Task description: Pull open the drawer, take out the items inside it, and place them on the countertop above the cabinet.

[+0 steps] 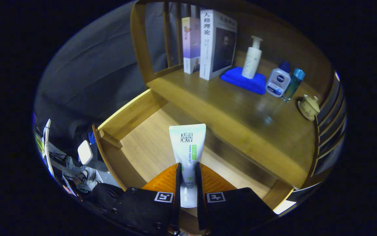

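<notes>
— One tube (188, 154) is pinched between the gripper (187, 183) fingers, held over the open drawer (142, 144).
— What's left?
— Likely setting it on the countertop (241, 111); no other items visible inside.

The gripper view looks forward and down along the fingers (178, 183), close above the open drawer (142, 141), toward the countertop (228, 108).

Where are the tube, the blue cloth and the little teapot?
tube (188, 144): gripper view, its upper body, ahead of the shut jaws.
blue cloth (241, 80): gripper view, its top.
teapot (309, 106): gripper view, its belly.
</notes>
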